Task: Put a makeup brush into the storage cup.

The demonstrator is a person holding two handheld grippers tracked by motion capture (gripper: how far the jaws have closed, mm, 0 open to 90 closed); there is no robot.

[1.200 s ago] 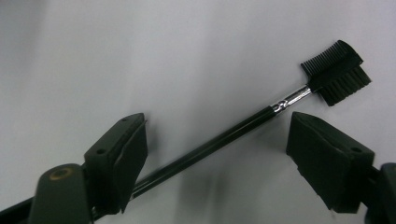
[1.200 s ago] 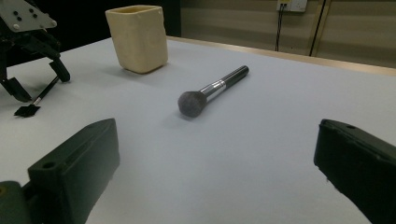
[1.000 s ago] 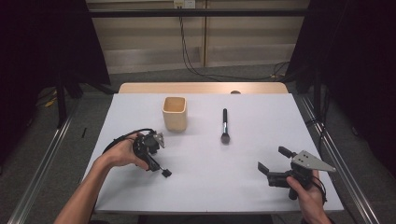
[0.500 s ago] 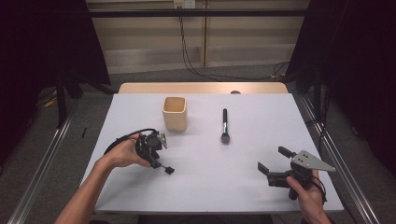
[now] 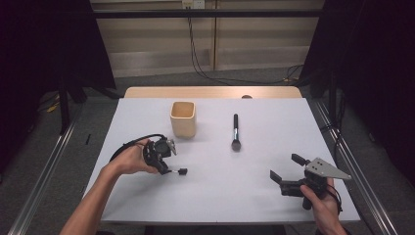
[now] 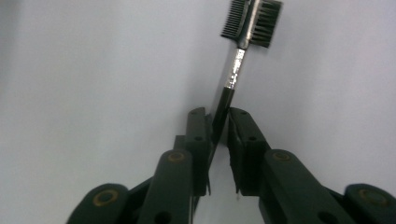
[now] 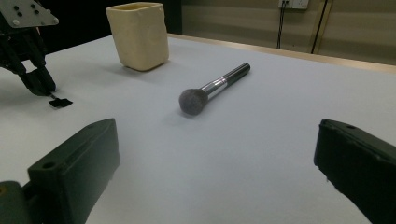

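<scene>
Clamping the brow comb by its thin handle low on the table, the left claw, just closing, readies a lift toward the cup, while the right claw waits released.

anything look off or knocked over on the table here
Nothing stands out. The cup stands upright, the makeup brush lies flat beside it, and the left hand-held gripper is closed on the comb brush handle. No spills or damage.

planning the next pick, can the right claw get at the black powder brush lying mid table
Probably yes. The right claw stands open and empty, and bare white table lies between it and the black, silver-banded powder brush. The beige cup stands off to the side.
</scene>
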